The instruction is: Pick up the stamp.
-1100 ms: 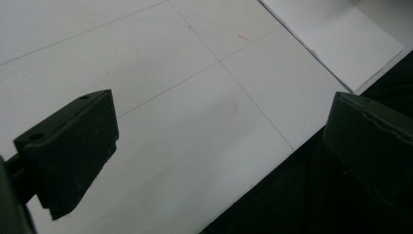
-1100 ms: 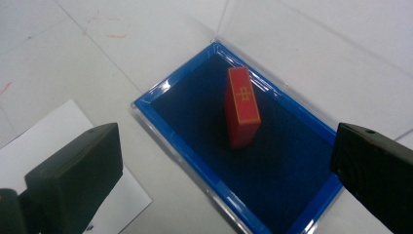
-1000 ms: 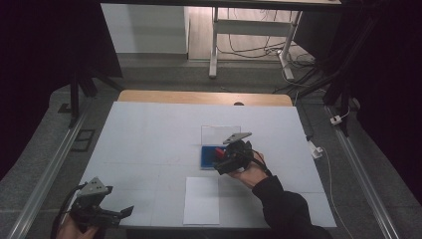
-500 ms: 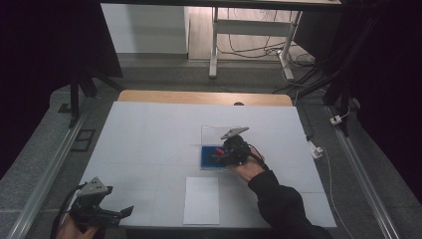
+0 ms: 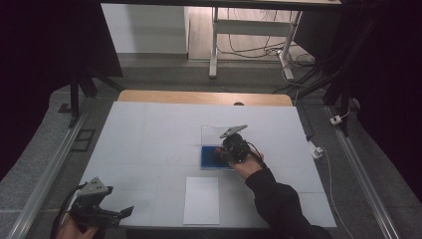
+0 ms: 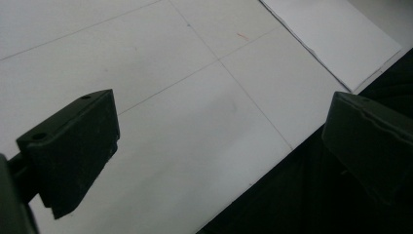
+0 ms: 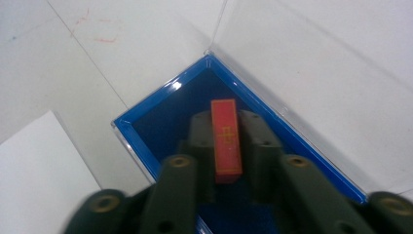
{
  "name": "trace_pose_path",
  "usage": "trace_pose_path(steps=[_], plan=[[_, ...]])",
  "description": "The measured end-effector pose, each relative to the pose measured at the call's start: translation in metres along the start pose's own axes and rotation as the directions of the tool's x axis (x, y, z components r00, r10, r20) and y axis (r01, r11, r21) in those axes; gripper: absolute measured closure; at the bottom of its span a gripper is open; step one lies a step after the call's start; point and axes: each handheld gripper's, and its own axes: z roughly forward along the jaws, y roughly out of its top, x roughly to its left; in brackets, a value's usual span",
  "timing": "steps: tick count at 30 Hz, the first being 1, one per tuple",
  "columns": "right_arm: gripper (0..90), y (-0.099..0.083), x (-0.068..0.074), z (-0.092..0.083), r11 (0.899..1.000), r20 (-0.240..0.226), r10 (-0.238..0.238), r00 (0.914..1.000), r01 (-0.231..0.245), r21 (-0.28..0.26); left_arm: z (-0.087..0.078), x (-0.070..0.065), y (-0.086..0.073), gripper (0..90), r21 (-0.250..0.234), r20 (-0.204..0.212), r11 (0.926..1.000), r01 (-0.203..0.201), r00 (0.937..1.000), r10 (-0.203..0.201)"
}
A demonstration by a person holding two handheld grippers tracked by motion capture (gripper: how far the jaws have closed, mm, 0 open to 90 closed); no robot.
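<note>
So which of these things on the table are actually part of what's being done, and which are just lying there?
In use:
- red block, clamped in the right gripper
- blue box beneath it, clear lid open

Lying about:
- white sheet
- left gripper, jaws open, nothing between them

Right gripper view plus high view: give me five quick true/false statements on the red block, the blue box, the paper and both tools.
1. The right tool is clamped on the flat red rectangular block. True.
2. The red block is above the white sheet of paper. False: it is above the shallow blue-lined box.
3. The box's clear plastic lid is shut over it. False: the lid is swung open, beside the box.
4. The left tool holds the paper. False: its jaws stand wide apart with nothing between them, over the white table.
5. In the high view the paper lies nearer the person than the box. True.
</note>
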Motion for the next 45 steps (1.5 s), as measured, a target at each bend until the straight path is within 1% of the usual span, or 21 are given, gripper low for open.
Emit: trace_pose_path(steps=[5,9,15,22,24,32,36,41,45], plan=[[80.0,0.0,0.002,0.0,1.0,0.011,-0.007,0.9999,0.007,0.0,0.0,0.0,0.0,1.0,0.0,0.0,1.0,-0.001,1.0,0.001],[80.1,0.002,0.002,-0.004,1.0,-0.006,-0.001,1.0,0.001,-0.024,0.0,0.0,0.0,1.2,0.0,-0.003,1.0,-0.003,1.0,0.003],[80.2,0.002,0.003,-0.011,0.999,-0.031,-0.034,0.999,0.033,-0.034,0.0,0.0,0.0,1.3,-0.002,-0.001,1.0,0.0,1.0,0.0],[80.3,0.002,0.005,-0.018,0.999,-0.046,-0.019,0.9988,0.016,-0.051,-0.001,0.0,0.0,1.4,-0.005,0.0,1.0,0.002,1.0,-0.002],[80.3,0.002,0.006,-0.02,0.998,-0.057,-0.026,0.998,0.024,-0.051,-0.001,0.0,0.0,1.4,-0.005,0.0,1.0,0.002,1.0,-0.002],[80.2,0.001,0.01,-0.028,0.997,-0.065,-0.044,0.9969,0.04,-0.06,-0.001,0.0,0.0,1.4,-0.007,-0.001,1.0,0.003,1.0,-0.003],[80.2,-0.001,0.01,-0.033,0.996,-0.073,-0.042,0.9964,0.037,-0.075,-0.001,0.0,0.0,1.5,-0.008,0.0,1.0,0.004,1.0,-0.004],[80.2,-0.003,0.009,-0.038,0.996,-0.07,-0.038,0.9968,0.032,-0.081,-0.001,0.0,0.0,1.6,-0.008,-0.001,1.0,0.003,1.0,-0.003],[80.2,-0.004,0.007,-0.042,0.995,-0.063,-0.029,0.9976,0.023,-0.095,-0.001,0.0,0.0,1.7,-0.008,-0.001,1.0,0.003,1.0,-0.003]])
